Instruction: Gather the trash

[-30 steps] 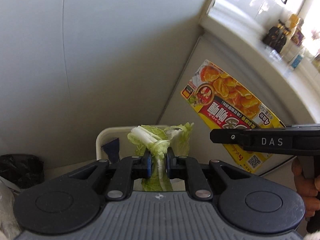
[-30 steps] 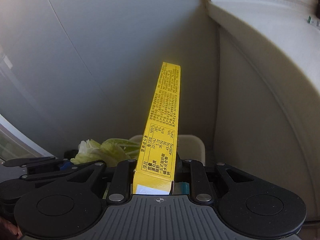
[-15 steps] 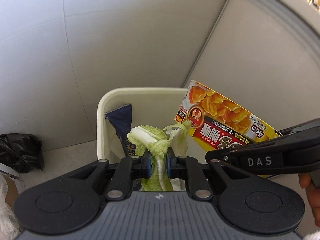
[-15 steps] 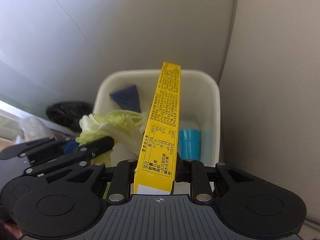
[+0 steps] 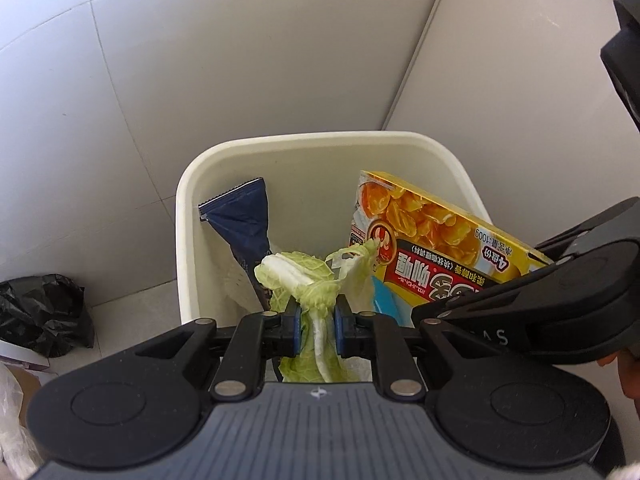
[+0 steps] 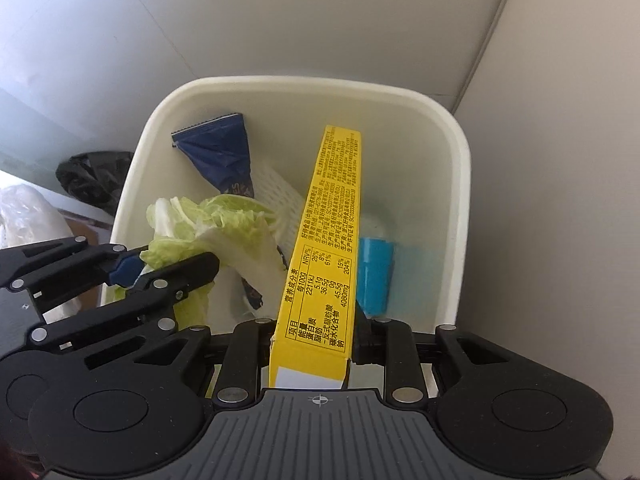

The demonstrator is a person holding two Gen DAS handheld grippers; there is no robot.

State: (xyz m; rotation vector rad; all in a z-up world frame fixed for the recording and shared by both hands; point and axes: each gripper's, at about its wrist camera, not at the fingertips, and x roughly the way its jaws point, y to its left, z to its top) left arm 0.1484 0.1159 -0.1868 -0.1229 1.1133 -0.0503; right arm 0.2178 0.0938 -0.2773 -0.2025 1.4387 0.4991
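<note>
A cream waste bin [image 5: 320,140] stands on the floor right under both grippers. My left gripper [image 5: 316,316] is shut on a pale green cabbage leaf [image 5: 304,276], which hangs over the bin's near side. My right gripper [image 6: 316,332] holds a long yellow food box [image 6: 332,232] upright over the bin's middle. Its jaws are opening, with the box still between the pads. In the left wrist view the box [image 5: 420,232] shows its printed front, leaning into the bin. The right wrist view shows the left gripper [image 6: 172,264] and the leaf [image 6: 224,216] at the bin's left.
Inside the bin lie a dark blue wrapper [image 6: 220,156], a white perforated piece [image 6: 280,196] and a blue cup [image 6: 374,276]. A crumpled black bag [image 5: 40,312] sits on the floor to the left. A tiled wall stands behind, a white cabinet side to the right.
Both grippers have come down toward the bin and tipped to look into it. The bin now fills the views, and the box and leaf hang over its opening.
</note>
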